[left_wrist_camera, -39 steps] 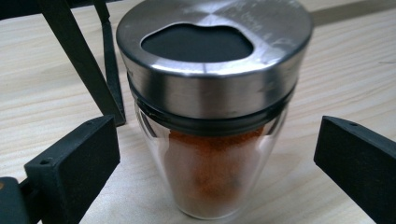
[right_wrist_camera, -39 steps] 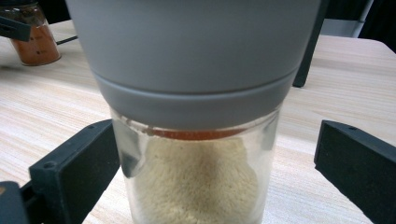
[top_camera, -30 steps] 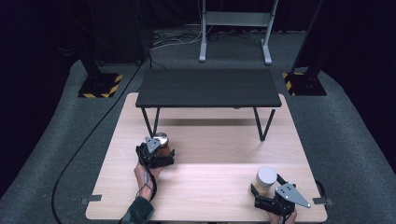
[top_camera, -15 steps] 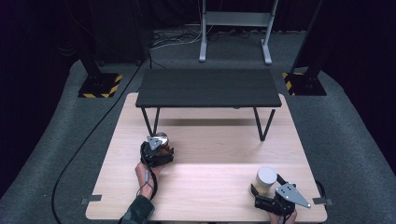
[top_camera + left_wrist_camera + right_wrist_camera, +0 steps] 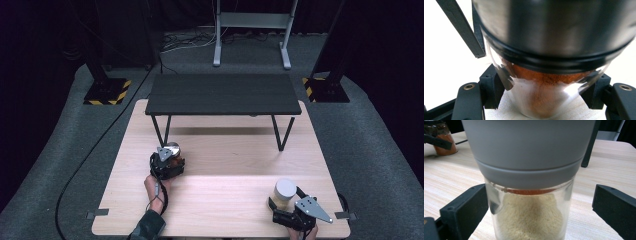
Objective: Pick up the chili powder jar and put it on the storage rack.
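A glass jar of orange-brown spice with a metal lid stands at the wooden table's left middle. My left gripper has just been closing on it, and both pads now press its glass. At the front right stands a grey-lidded jar of pale yellow grains. My right gripper is open around it; in the right gripper view one jaw sits close beside the glass and the other stands well apart. That view also has the spice jar far off at top left.
A low black bench on thin legs stands across the back of the wooden table. Dark stands with yellow-black bases sit on the grey floor behind. A black cable trails off the left side.
The left gripper's jaws have drawn together onto the spice jar. Both hands have kept their places, and the right gripper looks the same.
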`<state>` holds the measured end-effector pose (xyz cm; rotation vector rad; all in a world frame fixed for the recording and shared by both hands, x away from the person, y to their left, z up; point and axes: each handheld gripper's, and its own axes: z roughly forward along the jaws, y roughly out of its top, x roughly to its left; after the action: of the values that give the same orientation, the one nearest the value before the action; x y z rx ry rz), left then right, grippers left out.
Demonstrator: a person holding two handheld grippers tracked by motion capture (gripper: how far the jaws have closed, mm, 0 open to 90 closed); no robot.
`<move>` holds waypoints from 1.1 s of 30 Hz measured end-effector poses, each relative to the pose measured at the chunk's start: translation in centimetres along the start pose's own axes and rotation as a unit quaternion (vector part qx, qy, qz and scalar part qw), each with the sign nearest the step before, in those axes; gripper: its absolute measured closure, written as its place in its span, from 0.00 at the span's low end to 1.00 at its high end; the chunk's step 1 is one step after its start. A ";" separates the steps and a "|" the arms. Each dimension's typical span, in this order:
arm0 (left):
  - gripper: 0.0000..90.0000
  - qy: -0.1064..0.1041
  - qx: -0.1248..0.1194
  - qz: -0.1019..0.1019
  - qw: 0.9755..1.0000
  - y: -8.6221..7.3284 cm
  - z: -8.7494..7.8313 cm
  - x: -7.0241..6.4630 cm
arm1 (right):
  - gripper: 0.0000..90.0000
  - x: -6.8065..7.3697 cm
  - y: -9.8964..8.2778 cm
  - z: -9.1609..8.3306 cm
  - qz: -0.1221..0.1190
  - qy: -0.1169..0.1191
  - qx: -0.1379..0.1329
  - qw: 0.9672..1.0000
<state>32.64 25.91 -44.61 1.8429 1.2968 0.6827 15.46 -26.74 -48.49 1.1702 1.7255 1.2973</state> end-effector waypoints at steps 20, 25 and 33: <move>0.34 -0.007 0.008 -0.003 1.000 0.6 -0.6 0.3 | 0.00 0.0 0.0 0.0 0.000 0.001 -0.001 1.000; 0.34 -0.011 0.008 0.003 1.000 1.0 -1.1 0.5 | 0.00 -0.1 -0.1 0.0 0.000 0.002 -0.002 1.000; 0.34 -0.015 0.005 0.003 1.000 1.8 -1.8 0.6 | 0.00 -0.1 -0.1 -0.1 0.000 0.001 -0.004 1.000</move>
<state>32.37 26.63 -42.13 1.8591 1.2763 0.6502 15.39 -26.83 -48.60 1.1658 1.7207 1.3051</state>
